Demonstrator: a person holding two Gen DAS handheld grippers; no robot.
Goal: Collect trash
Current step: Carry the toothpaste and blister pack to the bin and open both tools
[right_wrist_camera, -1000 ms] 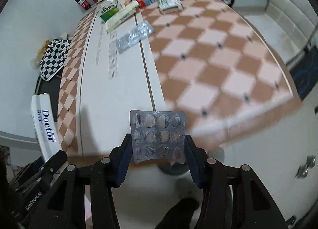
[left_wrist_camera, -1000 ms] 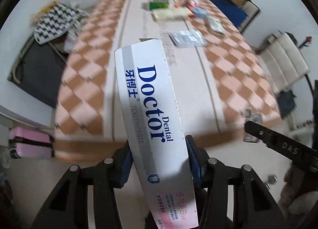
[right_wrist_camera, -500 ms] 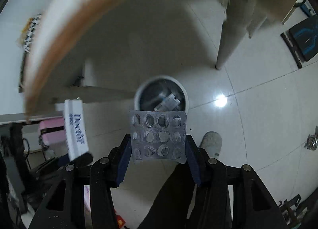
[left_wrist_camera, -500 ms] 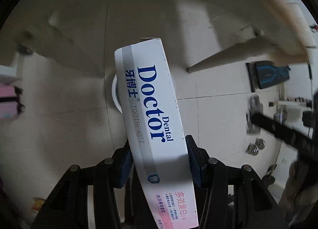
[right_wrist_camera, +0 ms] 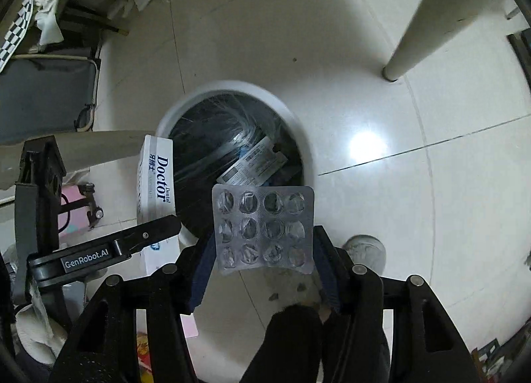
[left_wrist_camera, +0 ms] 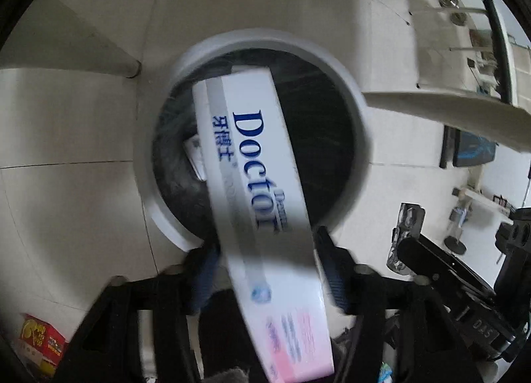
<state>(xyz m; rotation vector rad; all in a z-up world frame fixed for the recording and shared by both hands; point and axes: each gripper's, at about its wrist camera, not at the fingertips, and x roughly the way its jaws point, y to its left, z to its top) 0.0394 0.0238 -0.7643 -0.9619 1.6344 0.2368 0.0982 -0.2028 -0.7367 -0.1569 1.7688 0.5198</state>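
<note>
With the left gripper (left_wrist_camera: 265,270) pinching the toothpaste box (left_wrist_camera: 255,184) nose-down over the trash bin (left_wrist_camera: 356,111), spread its jaws only once fully inside the rim, then bring the right gripper (right_wrist_camera: 264,263), clamping the emptied blister pack (right_wrist_camera: 264,227), over the opening too

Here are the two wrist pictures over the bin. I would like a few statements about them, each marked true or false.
1. The left gripper holds a toothpaste box. True.
2. The right gripper is empty. False: it holds a blister pack.
3. The trash bin stands on the floor and is lined with a dark bag. True.
4. The bin holds nothing. False: a printed package lies inside.
5. The toothpaste box already lies inside the bin. False: it is held above the bin's opening.
</note>
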